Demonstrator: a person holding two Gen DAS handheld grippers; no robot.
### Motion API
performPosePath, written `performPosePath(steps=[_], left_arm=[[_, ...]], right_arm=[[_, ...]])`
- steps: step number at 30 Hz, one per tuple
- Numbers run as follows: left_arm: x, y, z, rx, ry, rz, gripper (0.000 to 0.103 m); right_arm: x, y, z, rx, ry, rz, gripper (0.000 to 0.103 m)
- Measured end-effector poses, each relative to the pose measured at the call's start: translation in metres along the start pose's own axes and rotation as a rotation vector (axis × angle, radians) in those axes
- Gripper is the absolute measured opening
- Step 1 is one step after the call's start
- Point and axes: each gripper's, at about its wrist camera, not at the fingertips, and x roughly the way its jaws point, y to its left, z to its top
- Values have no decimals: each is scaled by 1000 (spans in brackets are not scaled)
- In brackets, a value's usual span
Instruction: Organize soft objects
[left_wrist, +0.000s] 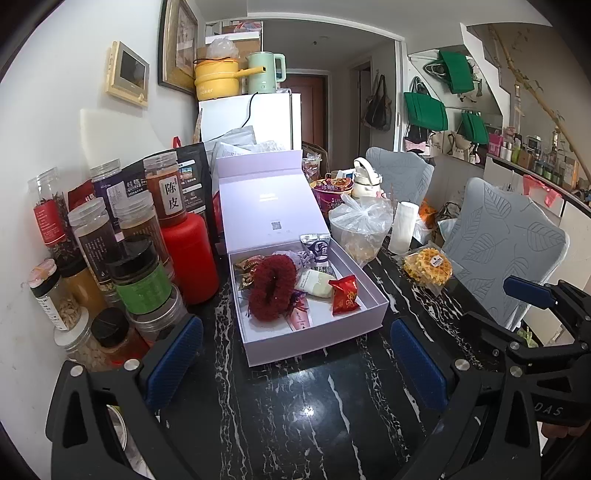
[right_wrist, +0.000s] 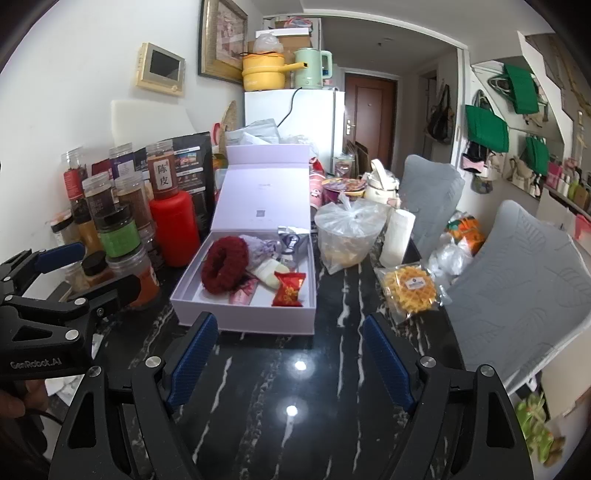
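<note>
An open lilac box (left_wrist: 317, 332) (right_wrist: 243, 317) stands on the black marble table with its lid leaning back. In it lie a fluffy dark red scrunchie (left_wrist: 271, 286) (right_wrist: 223, 264), a red snack packet (left_wrist: 344, 295) (right_wrist: 290, 290), a pale tube (left_wrist: 316, 284) (right_wrist: 267, 275), a pink sachet (left_wrist: 299, 319) and a purple fluffy item (right_wrist: 258, 245). A bagged waffle (left_wrist: 428, 267) (right_wrist: 410, 290) lies right of the box. My left gripper (left_wrist: 295, 365) is open and empty just before the box. My right gripper (right_wrist: 291, 358) is open and empty, also before the box.
Spice jars (left_wrist: 136, 273) (right_wrist: 118, 236) and a red bottle (left_wrist: 190, 254) (right_wrist: 171, 230) crowd the left. A bagged tub (left_wrist: 360, 229) (right_wrist: 347, 236), a white roll (right_wrist: 397, 238) and cups stand behind. Two grey chairs (left_wrist: 506, 243) (right_wrist: 517, 284) line the right edge.
</note>
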Motion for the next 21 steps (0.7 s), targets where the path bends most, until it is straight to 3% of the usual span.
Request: performPosePath(steps=[21], left_arm=[[14, 0, -4, 2, 37, 26, 103]], right_arm=[[5, -5, -4, 14, 17, -26, 83]])
